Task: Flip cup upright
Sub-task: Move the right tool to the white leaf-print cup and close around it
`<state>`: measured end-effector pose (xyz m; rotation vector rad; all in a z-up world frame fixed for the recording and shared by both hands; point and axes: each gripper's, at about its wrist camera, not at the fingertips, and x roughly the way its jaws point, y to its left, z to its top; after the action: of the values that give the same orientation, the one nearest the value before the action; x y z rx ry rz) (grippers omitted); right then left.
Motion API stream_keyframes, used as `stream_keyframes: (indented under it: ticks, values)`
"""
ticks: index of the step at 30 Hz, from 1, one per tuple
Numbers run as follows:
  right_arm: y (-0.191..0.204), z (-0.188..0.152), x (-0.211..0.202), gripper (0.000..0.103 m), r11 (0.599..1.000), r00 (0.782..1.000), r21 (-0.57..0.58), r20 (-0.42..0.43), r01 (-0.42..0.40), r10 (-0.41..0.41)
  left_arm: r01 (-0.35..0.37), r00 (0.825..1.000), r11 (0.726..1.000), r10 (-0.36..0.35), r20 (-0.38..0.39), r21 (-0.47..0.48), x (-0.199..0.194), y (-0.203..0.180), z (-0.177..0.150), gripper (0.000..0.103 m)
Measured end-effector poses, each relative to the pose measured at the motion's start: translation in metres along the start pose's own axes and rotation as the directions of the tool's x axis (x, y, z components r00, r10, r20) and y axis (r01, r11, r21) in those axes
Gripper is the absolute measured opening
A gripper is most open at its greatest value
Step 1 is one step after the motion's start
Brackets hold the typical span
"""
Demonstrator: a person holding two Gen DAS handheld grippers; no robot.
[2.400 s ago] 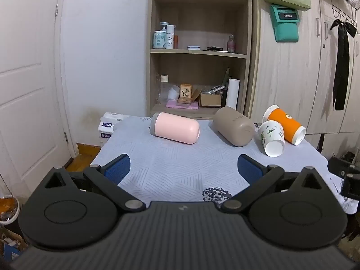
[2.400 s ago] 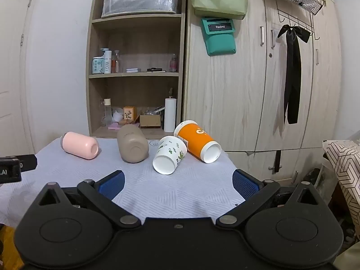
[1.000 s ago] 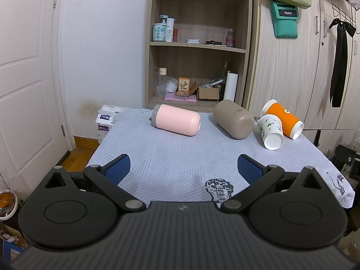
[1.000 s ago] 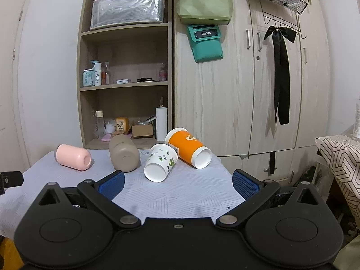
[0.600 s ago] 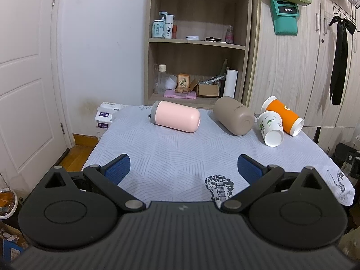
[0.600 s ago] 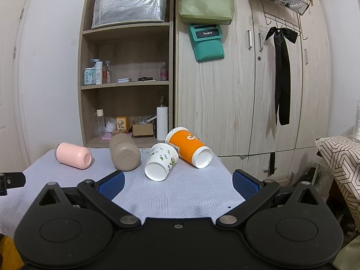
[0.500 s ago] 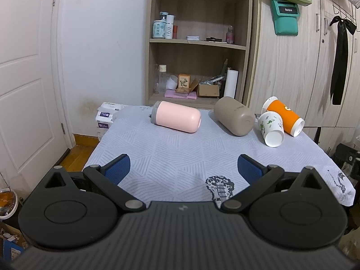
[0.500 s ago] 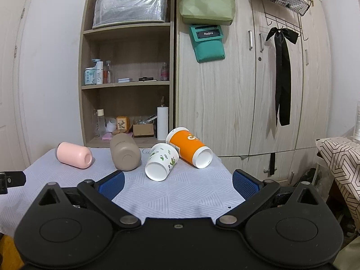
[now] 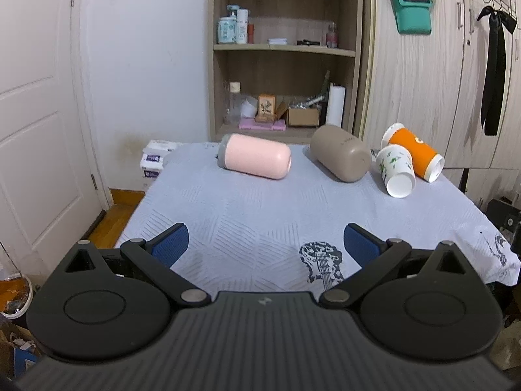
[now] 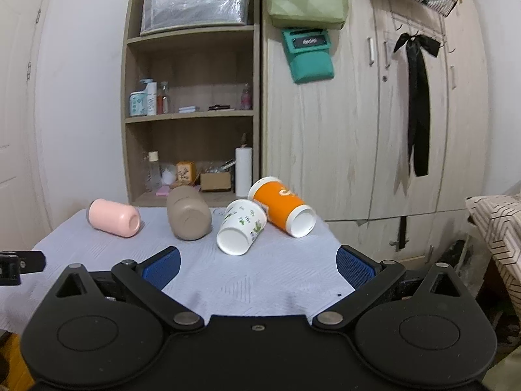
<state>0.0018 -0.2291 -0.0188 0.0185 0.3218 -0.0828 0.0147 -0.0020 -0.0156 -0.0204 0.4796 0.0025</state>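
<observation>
Several cups lie on their sides on a table with a pale blue cloth (image 9: 260, 208): a pink cup (image 9: 255, 160), a taupe cup (image 9: 340, 157), a white floral paper cup (image 9: 395, 176) and an orange paper cup (image 9: 415, 156). In the right wrist view they show as the pink cup (image 10: 114, 217), taupe cup (image 10: 189, 216), white cup (image 10: 241, 230) and orange cup (image 10: 283, 210). My left gripper (image 9: 265, 247) is open and empty over the near table edge. My right gripper (image 10: 257, 267) is open and empty, short of the white cup.
A wooden shelf unit (image 9: 286, 52) with bottles and boxes stands behind the table, wardrobe doors (image 10: 374, 130) to its right. A white door (image 9: 35, 114) is at the left. Boxes (image 9: 154, 163) sit by the far left table corner. A patterned cushion (image 10: 498, 221) is at the right.
Both grippers have shifted slightly, so the cups sit a little differently in the frames. Both stay open and empty. The cups have not moved.
</observation>
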Motion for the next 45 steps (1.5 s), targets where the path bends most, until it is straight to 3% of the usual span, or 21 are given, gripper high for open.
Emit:
stream_keyframes:
  ticks: [7,11,16,23,26,30,37,40,42,45]
  values:
    - [-0.015,-0.001,0.028,0.103,0.996,0.994,0.045,-0.066,-0.082,0.085,0.030,0.996,0.999,-0.028,-0.082,0.021,0.024,-0.012,0.008,0.103]
    - [-0.020,0.002,0.048,0.103,0.990,0.987,0.046,-0.082,-0.132,0.136,0.081,0.994,0.996,-0.078,-0.081,0.032,0.038,-0.026,0.021,0.103]
    - [-0.025,0.006,0.074,0.103,0.975,0.971,0.050,-0.093,-0.214,0.218,0.159,0.985,0.987,-0.160,-0.057,-0.033,0.061,-0.044,0.046,0.103]
    - [-0.025,0.007,0.124,0.103,0.973,0.962,0.037,-0.141,-0.230,0.233,0.209,0.976,0.977,-0.211,-0.060,-0.040,0.106,-0.077,0.070,0.103]
    - [-0.028,0.007,0.144,0.103,0.960,0.945,0.093,-0.169,-0.266,0.278,0.260,0.960,0.963,-0.266,-0.087,-0.076,0.128,-0.086,0.078,0.103]
    - [-0.039,0.006,0.166,0.103,0.915,0.901,0.220,-0.203,-0.338,0.382,0.327,0.926,0.935,-0.346,-0.152,-0.135,0.160,-0.094,0.087,0.101]
    - [-0.042,0.009,0.196,0.099,0.923,0.902,0.213,-0.229,-0.320,0.366,0.371,0.894,0.913,-0.400,-0.202,-0.168,0.205,-0.115,0.088,0.099]
    - [-0.051,0.009,0.209,0.095,0.881,0.873,0.309,-0.224,-0.358,0.433,0.394,0.877,0.898,-0.431,-0.212,-0.193,0.219,-0.121,0.086,0.097]
    - [-0.056,0.008,0.215,0.095,0.853,0.859,0.367,-0.214,-0.371,0.465,0.401,0.872,0.894,-0.440,-0.216,-0.200,0.224,-0.124,0.087,0.094]
    - [-0.052,0.009,0.221,0.095,0.866,0.865,0.352,-0.226,-0.356,0.448,0.385,0.879,0.900,-0.425,-0.216,-0.204,0.230,-0.127,0.089,0.088]
